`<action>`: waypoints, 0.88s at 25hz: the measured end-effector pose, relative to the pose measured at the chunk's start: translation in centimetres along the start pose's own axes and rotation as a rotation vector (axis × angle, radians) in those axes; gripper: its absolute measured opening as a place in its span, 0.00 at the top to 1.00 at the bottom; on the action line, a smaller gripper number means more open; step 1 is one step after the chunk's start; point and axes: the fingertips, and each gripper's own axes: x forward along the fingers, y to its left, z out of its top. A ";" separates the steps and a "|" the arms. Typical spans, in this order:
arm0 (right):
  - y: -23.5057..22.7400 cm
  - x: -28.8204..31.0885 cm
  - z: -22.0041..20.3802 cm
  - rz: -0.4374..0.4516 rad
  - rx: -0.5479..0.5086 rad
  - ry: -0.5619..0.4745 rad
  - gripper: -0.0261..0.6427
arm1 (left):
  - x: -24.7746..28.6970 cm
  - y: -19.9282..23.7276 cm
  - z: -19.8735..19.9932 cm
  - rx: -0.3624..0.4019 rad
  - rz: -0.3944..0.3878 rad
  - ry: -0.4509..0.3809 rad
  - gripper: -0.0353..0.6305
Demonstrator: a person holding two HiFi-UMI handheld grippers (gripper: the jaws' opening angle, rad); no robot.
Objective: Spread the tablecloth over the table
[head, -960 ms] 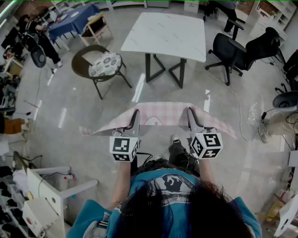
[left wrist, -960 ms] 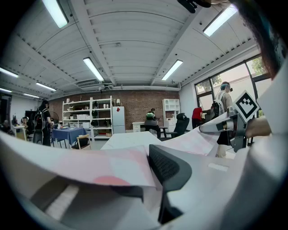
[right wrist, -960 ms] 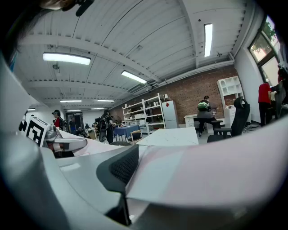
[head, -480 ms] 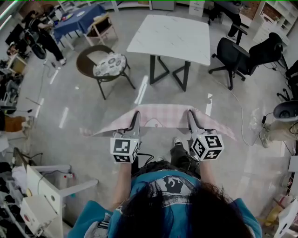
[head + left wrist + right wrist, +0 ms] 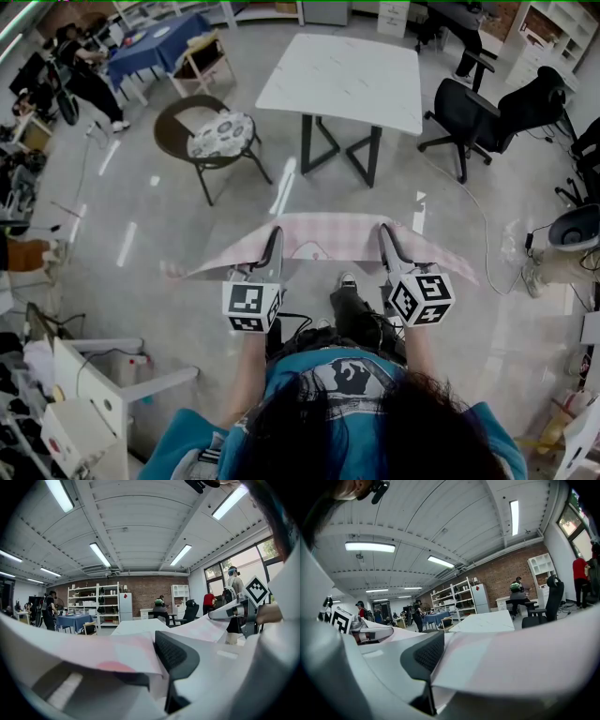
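Holding the pink checked tablecloth (image 5: 328, 234) stretched in the air between us and the white marble-topped table (image 5: 342, 70), we judge the task barely begun. The cloth is up and pulled out along its near edge, but it hangs well apart from the table, whose top is bare. What is left, we reckon, is to carry it over, lay it across the top and let go. Our left gripper (image 5: 272, 242) is clamped narrowly on that near edge toward one end, and our right gripper (image 5: 386, 239) pinches the same edge toward the other. We count one tablecloth, one white table, two grippers, one round chair with a patterned cushion (image 5: 211, 131), and two black office chairs (image 5: 459, 103) near the table.
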 end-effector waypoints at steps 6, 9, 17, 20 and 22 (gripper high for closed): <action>-1.2 0.7 0.5 -0.006 -0.001 -0.008 0.84 | 1.6 -0.1 0.2 0.001 -0.017 0.001 0.85; -1.9 1.8 0.9 0.001 -0.004 -0.011 0.84 | 2.8 0.1 0.4 -0.008 -0.018 0.005 0.85; -5.9 8.4 3.4 0.042 0.018 -0.025 0.84 | 10.0 2.4 2.4 0.039 0.018 -0.005 0.85; -7.9 11.3 4.8 0.056 0.039 -0.029 0.84 | 13.6 3.3 3.7 0.047 0.032 -0.013 0.86; -9.3 13.1 5.8 0.065 0.052 -0.028 0.84 | 15.9 3.8 4.5 0.039 0.036 -0.016 0.86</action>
